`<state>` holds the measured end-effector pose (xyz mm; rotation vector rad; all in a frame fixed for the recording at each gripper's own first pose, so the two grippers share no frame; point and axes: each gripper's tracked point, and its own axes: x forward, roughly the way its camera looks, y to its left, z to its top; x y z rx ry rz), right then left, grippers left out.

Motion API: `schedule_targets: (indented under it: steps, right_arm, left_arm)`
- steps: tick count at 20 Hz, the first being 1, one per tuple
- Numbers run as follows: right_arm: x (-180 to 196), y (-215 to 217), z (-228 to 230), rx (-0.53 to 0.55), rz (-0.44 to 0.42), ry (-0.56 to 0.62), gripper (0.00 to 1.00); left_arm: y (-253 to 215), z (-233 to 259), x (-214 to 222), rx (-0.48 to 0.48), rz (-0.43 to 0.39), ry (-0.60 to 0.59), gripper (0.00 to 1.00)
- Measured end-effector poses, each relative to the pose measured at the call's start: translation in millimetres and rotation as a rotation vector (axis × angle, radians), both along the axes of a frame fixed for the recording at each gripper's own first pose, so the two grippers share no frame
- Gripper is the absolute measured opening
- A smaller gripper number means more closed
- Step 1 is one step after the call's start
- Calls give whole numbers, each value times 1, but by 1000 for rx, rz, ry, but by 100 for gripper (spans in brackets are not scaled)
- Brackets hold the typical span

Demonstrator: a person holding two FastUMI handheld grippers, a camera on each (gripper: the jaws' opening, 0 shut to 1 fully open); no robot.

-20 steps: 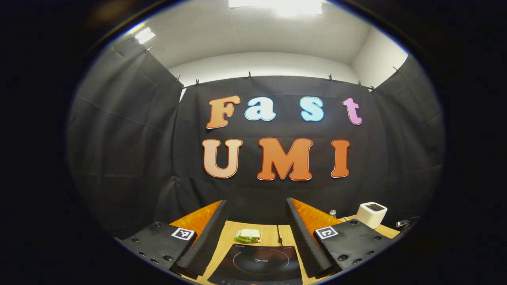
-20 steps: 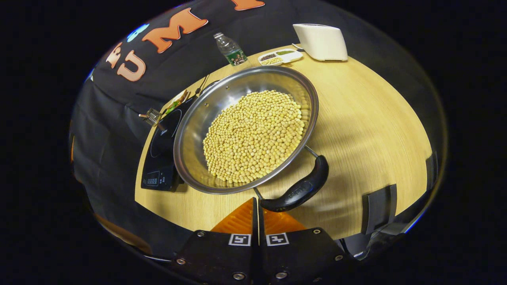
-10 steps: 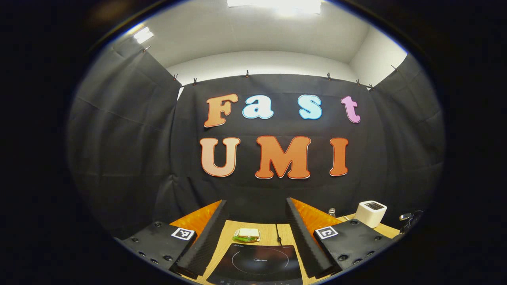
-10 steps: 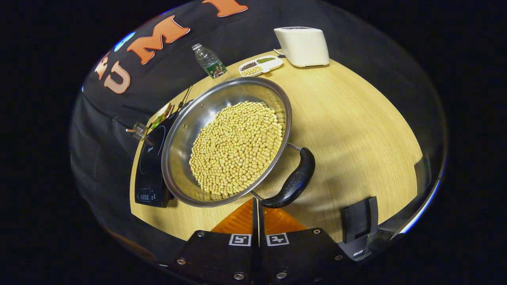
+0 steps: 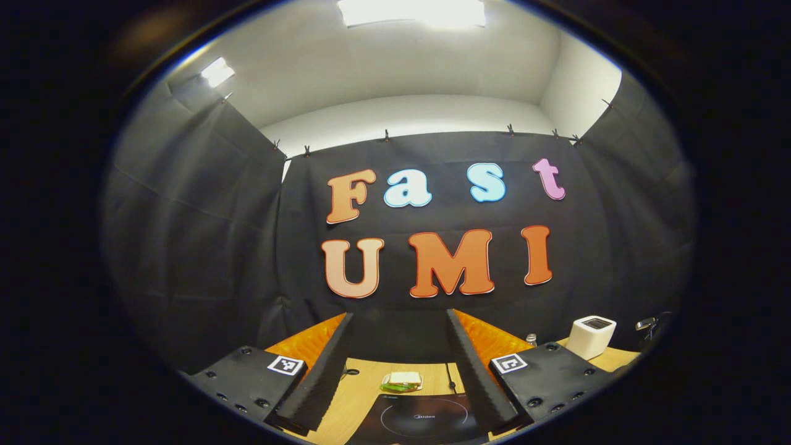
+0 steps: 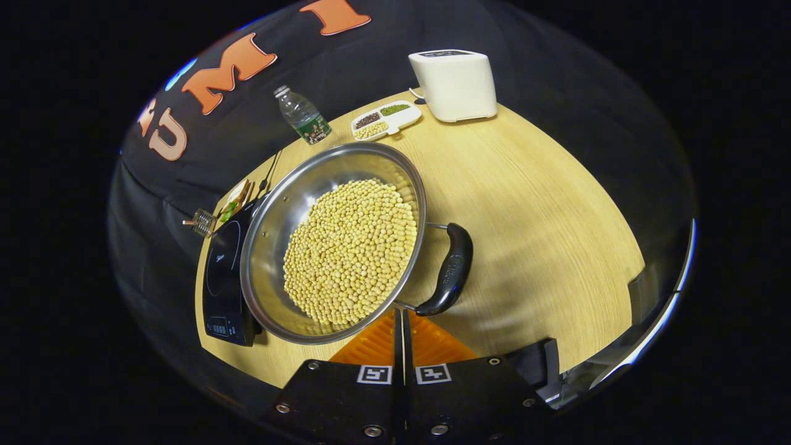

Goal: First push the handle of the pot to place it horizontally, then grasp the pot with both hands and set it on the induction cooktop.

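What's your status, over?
Left gripper open, empty, above the cooktop. Right gripper shut at the pot handle. Pot on the table, beside the cooktop.

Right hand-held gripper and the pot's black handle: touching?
Cannot tell. In the right gripper view the closed right hand-held gripper meets the black handle where its lower end joins the pot; contact unclear.
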<state>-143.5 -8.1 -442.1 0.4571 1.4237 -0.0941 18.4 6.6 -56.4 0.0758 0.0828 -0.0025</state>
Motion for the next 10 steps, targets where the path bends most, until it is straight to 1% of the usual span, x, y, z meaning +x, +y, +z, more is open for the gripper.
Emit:
schedule_targets:
  steps: [4,7,10]
  right_arm:
    - [9,-10,-5,-9,-5,7,0]
    - [17,-15,-7,4,-24,15,0]
    - [26,-28,-11,-17,-34,16,0]
  left_arm:
    - [9,-6,2,3,14,14,97]
    - [15,-9,2,3,25,23,96]
    - [18,-11,3,5,30,26,97]
